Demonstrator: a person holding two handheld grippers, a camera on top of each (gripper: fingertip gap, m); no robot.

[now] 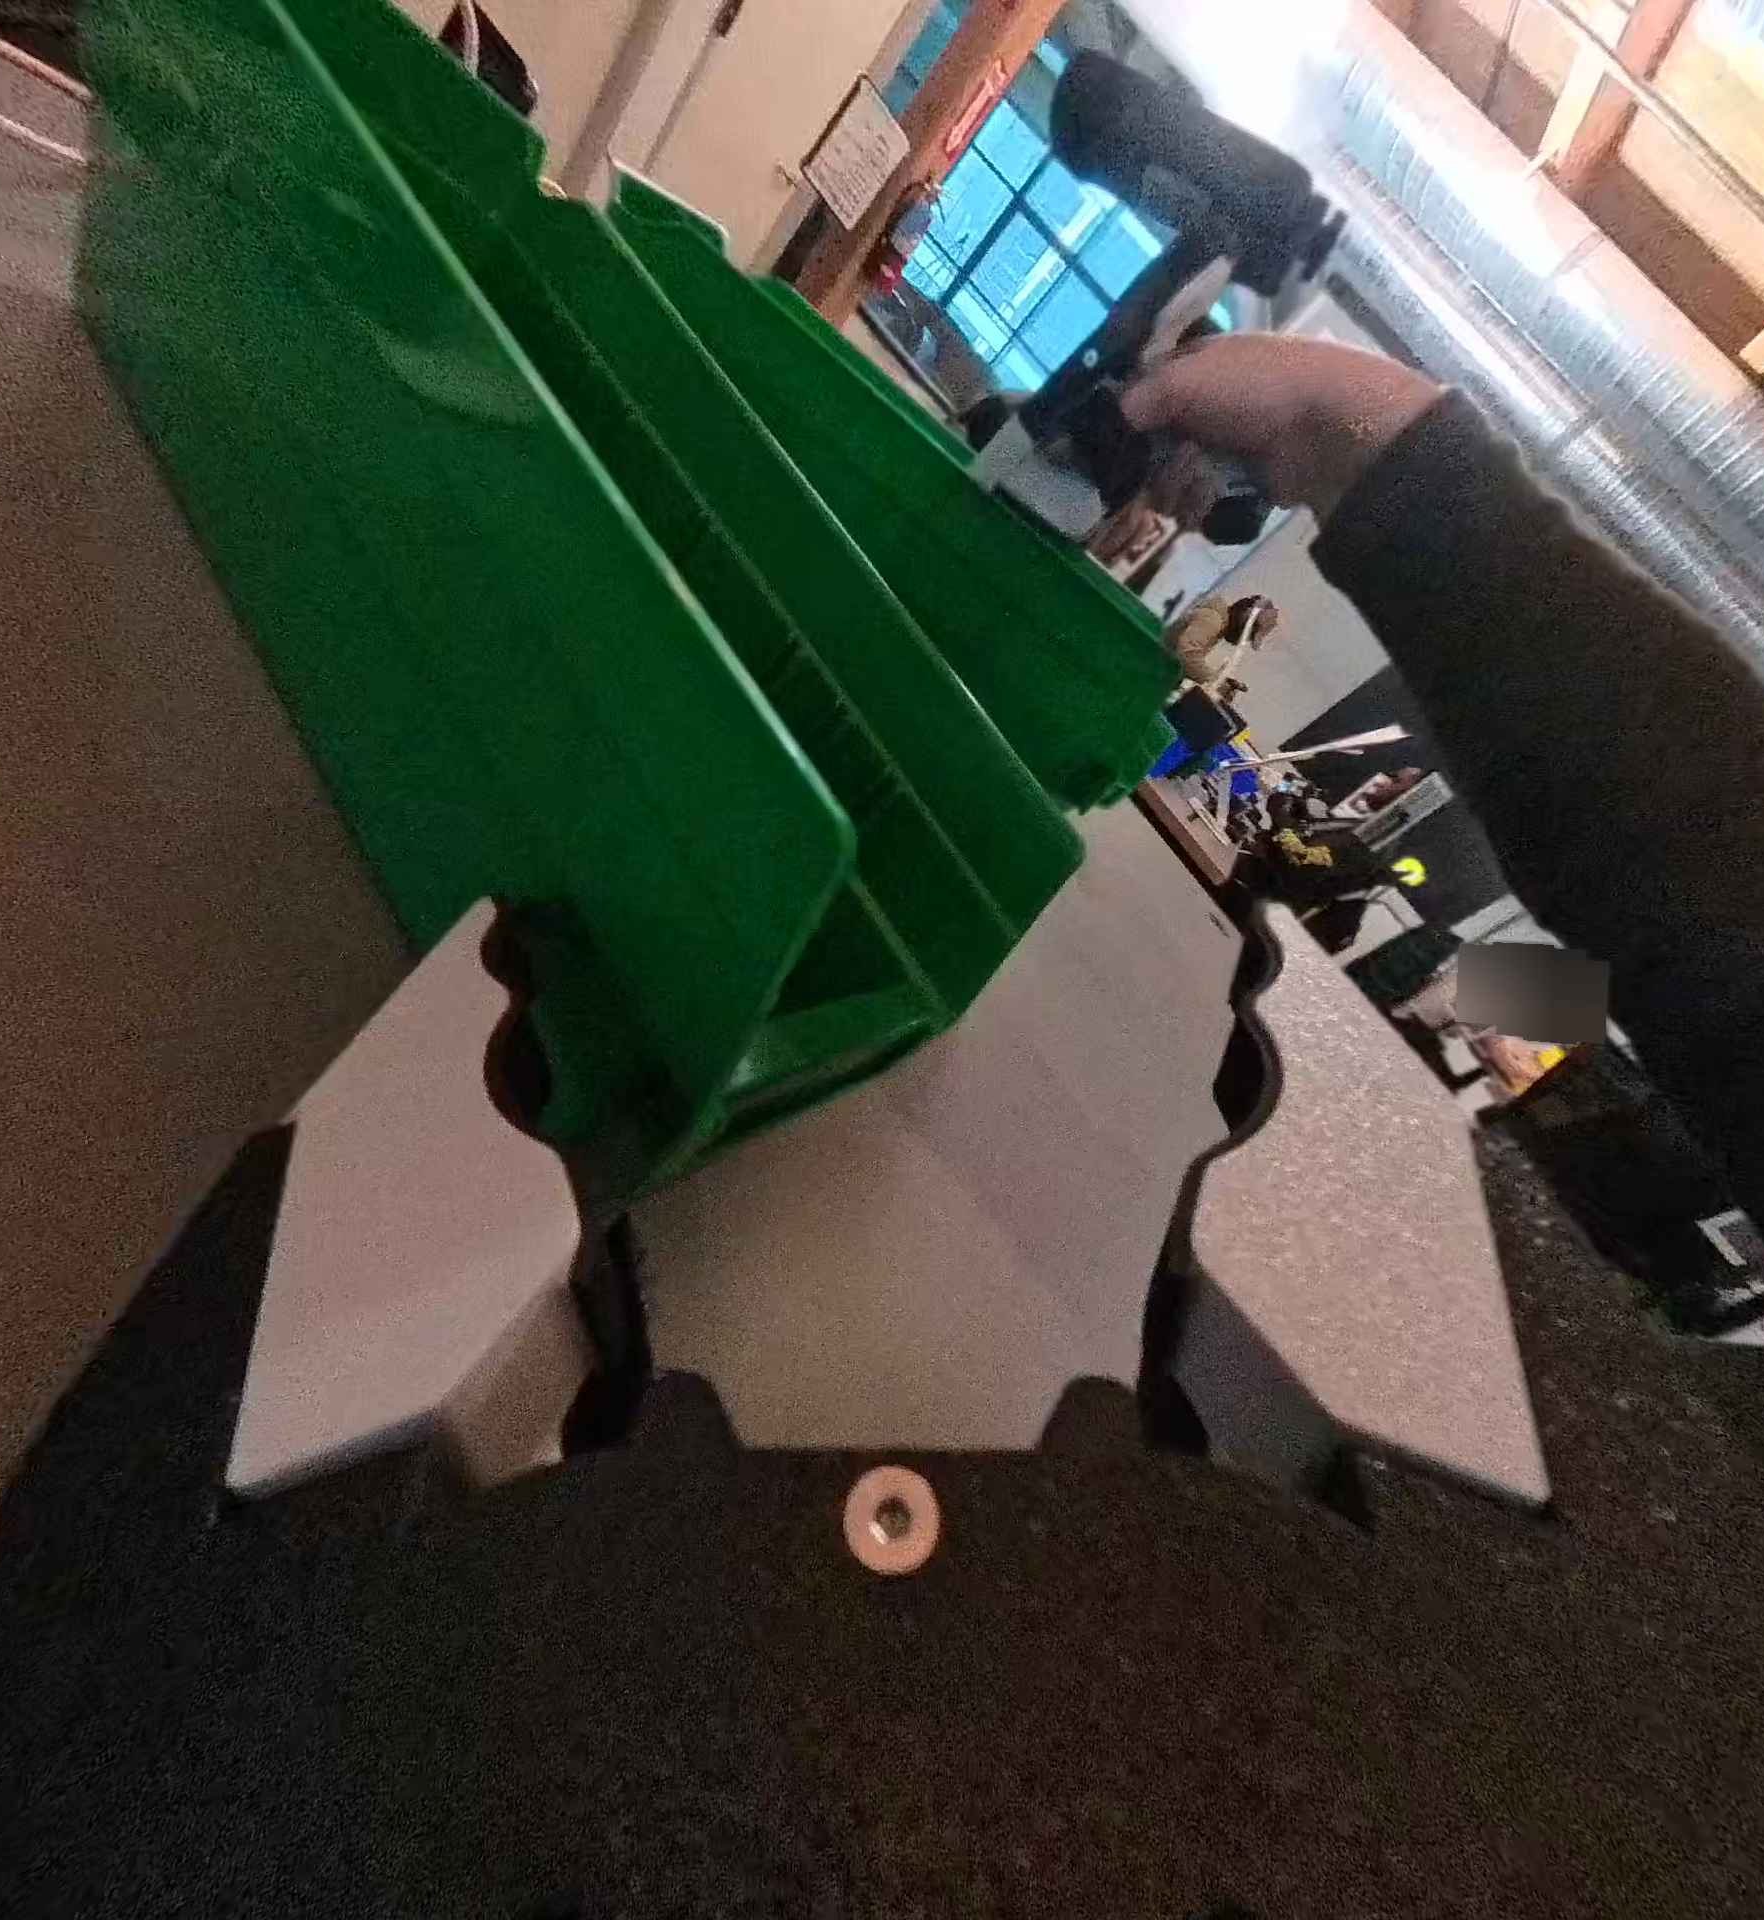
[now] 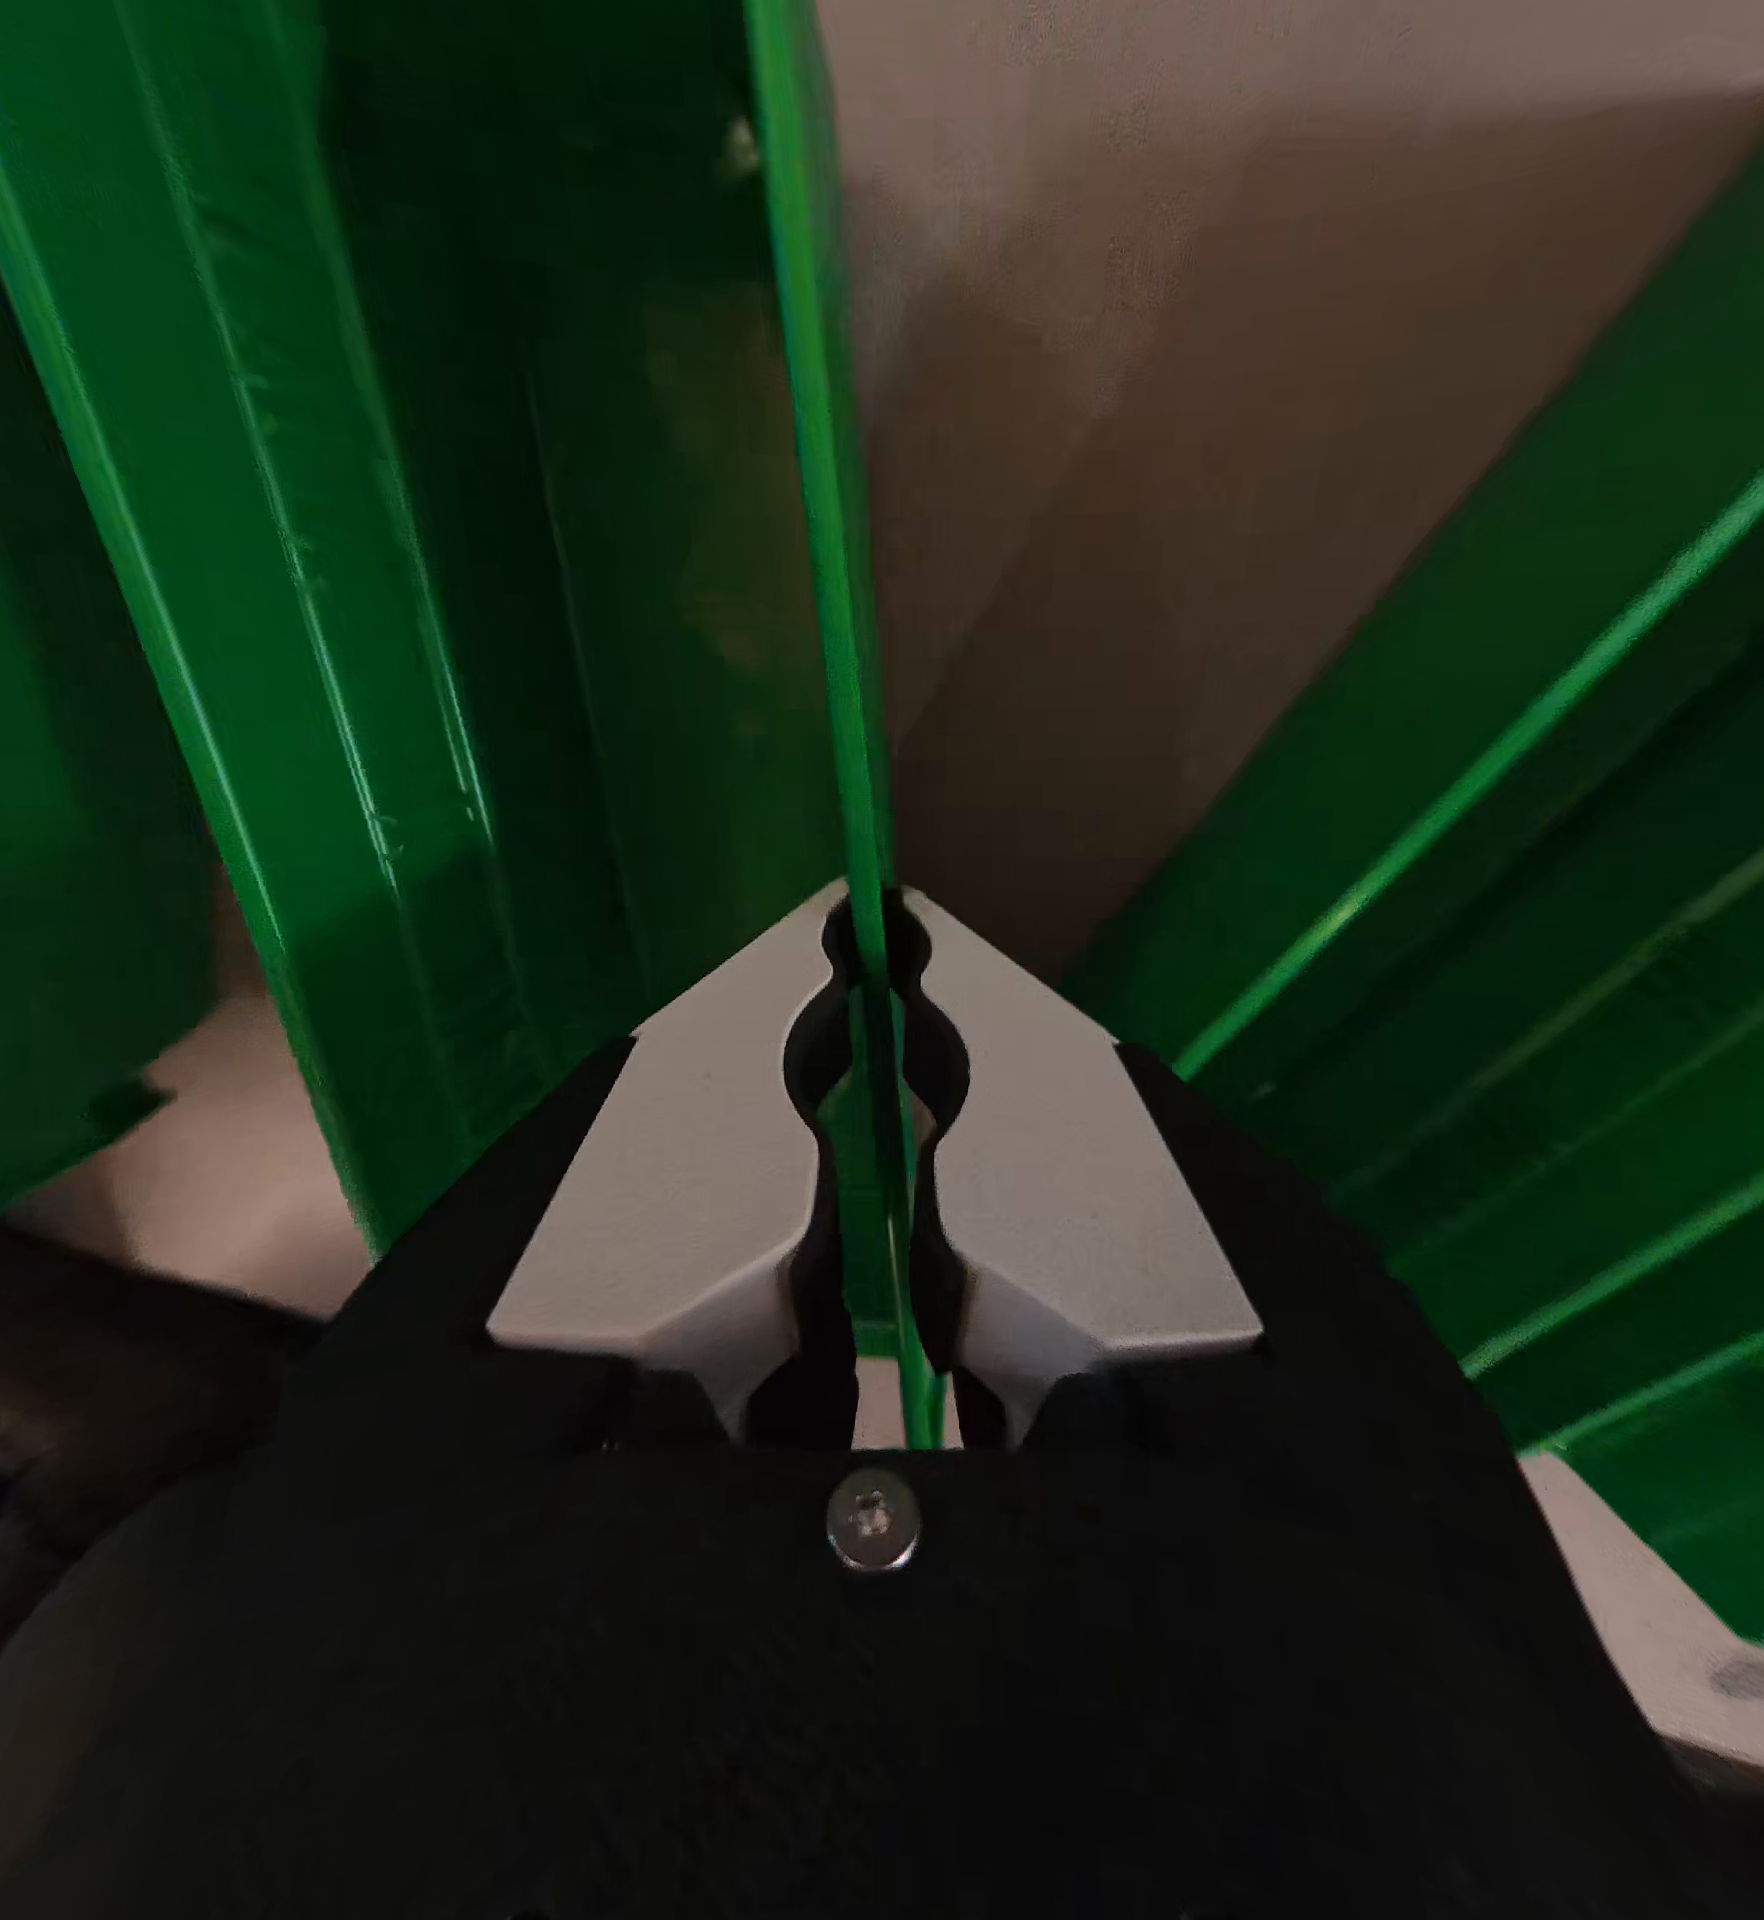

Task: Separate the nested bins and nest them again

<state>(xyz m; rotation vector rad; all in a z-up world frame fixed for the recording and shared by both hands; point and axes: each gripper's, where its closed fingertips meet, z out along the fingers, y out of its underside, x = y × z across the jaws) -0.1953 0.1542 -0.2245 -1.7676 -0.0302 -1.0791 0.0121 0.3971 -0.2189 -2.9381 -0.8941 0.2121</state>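
the right gripper (image 2: 870, 914) clamps one green bin's (image 2: 504, 520) thin wall edge-on; the left gripper's (image 1: 878, 997) fingers (image 1: 1356, 1195) stand apart, the other bin (image 1: 504, 540) against its left finger.

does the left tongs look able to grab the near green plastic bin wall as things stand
Probably yes. The left tongs are open wide, and the near corner of the green plastic bin already sits against their left finger, with bare grey table between the fingers. Closing might catch that wall, though depth is hard to judge.

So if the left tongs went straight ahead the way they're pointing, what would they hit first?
Probably the green bin: its near corner already sits by the left tongs' left finger, jaws wide open. The middle of the gap shows bare table, though depth is unclear.
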